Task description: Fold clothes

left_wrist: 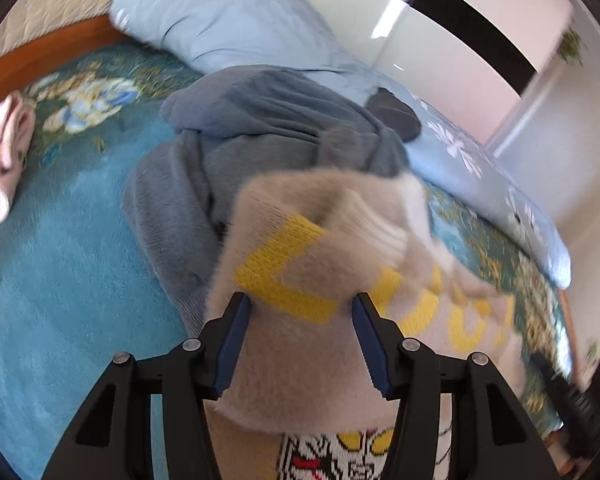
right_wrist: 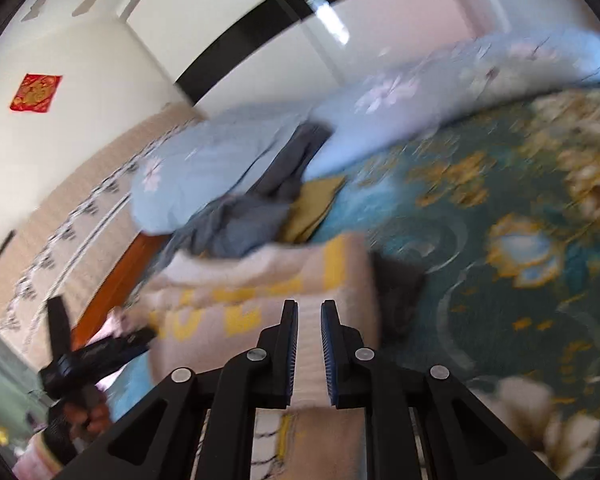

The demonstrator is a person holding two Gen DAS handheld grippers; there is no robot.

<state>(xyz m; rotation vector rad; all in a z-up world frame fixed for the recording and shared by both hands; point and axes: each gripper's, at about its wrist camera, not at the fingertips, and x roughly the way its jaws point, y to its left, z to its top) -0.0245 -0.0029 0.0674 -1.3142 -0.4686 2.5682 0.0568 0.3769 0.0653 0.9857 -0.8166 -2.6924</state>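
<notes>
We could not read the yellow lettering on the beige sweater: a fold covered its middle and the far letters smeared into blur. The knitted picture below it ran off the bottom edge of the left wrist view. The grey garment lay partly under the sweater, so we saw only part of its outline. In the right wrist view, motion blur smeared the flowered bedspread and the blue quilt. The left gripper appeared there small and blurred, so we could not make out its jaws. The dark item behind the sweater stayed unidentifiable.
</notes>
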